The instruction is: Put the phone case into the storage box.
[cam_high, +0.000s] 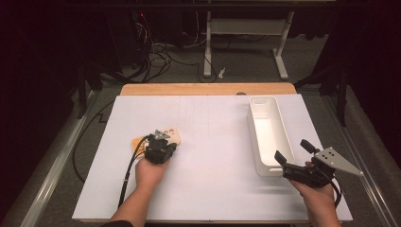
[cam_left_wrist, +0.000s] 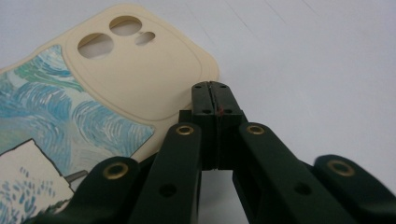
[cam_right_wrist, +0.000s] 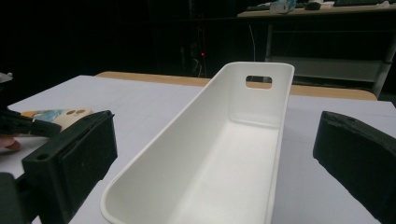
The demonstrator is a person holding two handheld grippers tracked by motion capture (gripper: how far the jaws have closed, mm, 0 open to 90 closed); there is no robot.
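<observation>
Two hand-held grippers sit over a white sheet-covered table (cam_high: 213, 156) with a wooden far edge. Much of the cream phone case with a blue swirled painting print (cam_left_wrist: 93, 98) is hidden in the high view, where the left gripper (cam_high: 161, 144) and its cable cover all but the case's far right corner and a sliver at the left. In the left gripper view the case is cut off by the left and bottom edges, and the black linkage arms overlap its near part. Whether the jaw tips touch the case or the sheet beside it is hard to make out; they sit at the case's right edge.

The left gripper's jaws are pressed fully together with nothing visibly between them. The left hand (cam_high: 150, 171) comes in from the near edge, forearm angled slightly rightward, gripper pointing away toward the far side.

The right gripper (cam_high: 293, 153) is held at the near right, tilted toward the far left, its grey three-cornered plate on top. Its jaws stand wide apart and empty, flanking the near end of the long white plastic bin (cam_right_wrist: 224, 154), whose near rim is cut off in the right gripper view. The bin lies lengthwise, near to far, on the right part of the table. The phone case lies left of centre, well apart from the bin.
</observation>
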